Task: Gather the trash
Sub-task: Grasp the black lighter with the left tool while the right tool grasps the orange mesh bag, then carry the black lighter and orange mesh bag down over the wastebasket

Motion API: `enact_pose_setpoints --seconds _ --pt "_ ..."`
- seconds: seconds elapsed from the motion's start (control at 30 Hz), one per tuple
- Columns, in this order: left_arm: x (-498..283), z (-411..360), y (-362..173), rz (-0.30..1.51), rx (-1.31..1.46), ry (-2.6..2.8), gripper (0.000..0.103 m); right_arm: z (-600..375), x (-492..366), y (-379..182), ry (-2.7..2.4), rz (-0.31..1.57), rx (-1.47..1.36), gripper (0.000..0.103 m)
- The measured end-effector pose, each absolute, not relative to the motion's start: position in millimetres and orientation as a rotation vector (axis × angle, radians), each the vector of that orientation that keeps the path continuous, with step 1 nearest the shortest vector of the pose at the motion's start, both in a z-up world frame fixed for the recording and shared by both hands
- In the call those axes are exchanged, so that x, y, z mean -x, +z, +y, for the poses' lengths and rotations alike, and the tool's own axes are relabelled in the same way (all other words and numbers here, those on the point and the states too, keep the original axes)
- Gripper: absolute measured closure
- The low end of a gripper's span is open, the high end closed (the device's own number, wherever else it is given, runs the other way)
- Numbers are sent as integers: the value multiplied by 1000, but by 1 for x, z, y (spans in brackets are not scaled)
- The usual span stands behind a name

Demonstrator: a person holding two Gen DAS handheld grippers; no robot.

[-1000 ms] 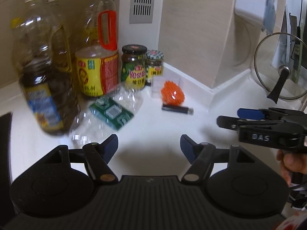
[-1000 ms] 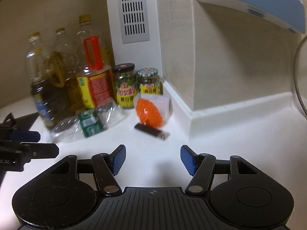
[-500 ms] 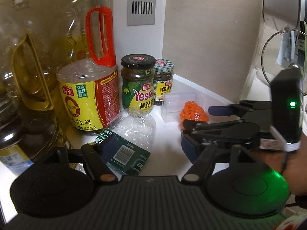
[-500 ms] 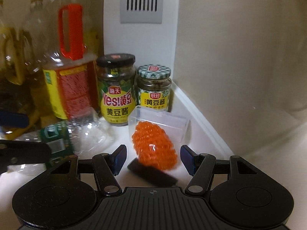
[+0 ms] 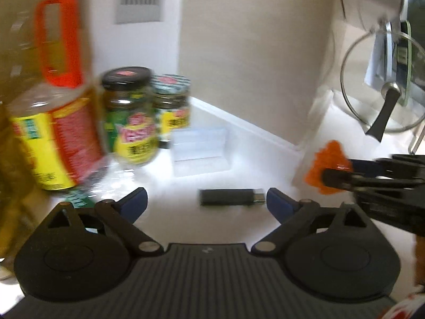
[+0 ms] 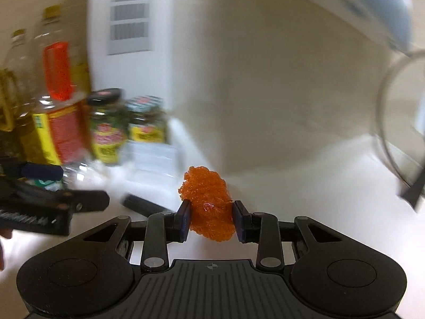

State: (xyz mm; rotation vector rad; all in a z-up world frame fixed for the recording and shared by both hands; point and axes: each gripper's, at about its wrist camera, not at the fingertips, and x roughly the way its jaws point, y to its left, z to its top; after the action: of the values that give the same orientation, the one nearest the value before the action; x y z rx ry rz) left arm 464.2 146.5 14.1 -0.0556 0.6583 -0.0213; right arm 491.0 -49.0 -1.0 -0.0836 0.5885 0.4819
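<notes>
- Gripping an orange bubbly clump [image 6: 208, 202], the right gripper [image 6: 211, 220] has its two blue pads pressed into either side of it. Jaws have just been closing and now sit fairly narrow, with the clump squeezed between them.
- From the right wrist view the clump looks lifted clear of the white counter [image 6: 305, 186], sticking up above the pads. Left wrist view shows the same thing off to the right, the orange lump poking out past the black fingers.
- Left gripper [image 5: 205, 203] is spread wide, jaws have just been opening, and nothing is pinched in it. Its blue pads hover over the counter with only bare surface and one small item in the gap.
- That item is a small black stick [image 5: 231, 197] with a metal end, looks like a USB stick, lying flat on the counter between and just ahead of the left pads.
- Behind it sits a clear plastic box [image 5: 199, 146], up near the corner of the wall.
- Left of the box are two sauce jars [image 5: 132, 114] with yellow and green labels, side by side, and a big oil bottle [image 5: 53, 122] with an orange handle. All pretty motion-blurred.
- A crumpled clear wrapper with a green label [image 5: 79, 199] lies at the foot of the bottle, just beside the left pad.
- A glass pot lid [image 5: 382, 90] leans upright at the far right.
</notes>
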Motion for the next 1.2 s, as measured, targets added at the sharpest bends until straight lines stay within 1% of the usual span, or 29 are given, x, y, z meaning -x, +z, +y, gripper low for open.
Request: enact_pose_setpoints --seconds 0.2,0.4,0.5,0.57,0.73,0.9,1.2 --pt "-497 119 -17 713 41 22 5 -93 -492 -13 403 627 59 69" --pt "-510 110 -31 718 19 70 6 -112 -491 -19 387 652 37 69" --pt "-514 107 -35 727 14 57 15 -117 -491 -18 391 655 35 69" --pt "-514 105 -36 722 -8 48 24 -118 -491 -18 393 658 31 69" --pt "-507 101 -33 726 1 50 24 -122 -487 -17 404 658 27 69" --pt "-474 91 -25 715 22 41 24 -129 -474 -14 428 657 7 69" --pt "-382 54 -6 713 79 36 24 -157 -424 -15 518 655 -26 69"
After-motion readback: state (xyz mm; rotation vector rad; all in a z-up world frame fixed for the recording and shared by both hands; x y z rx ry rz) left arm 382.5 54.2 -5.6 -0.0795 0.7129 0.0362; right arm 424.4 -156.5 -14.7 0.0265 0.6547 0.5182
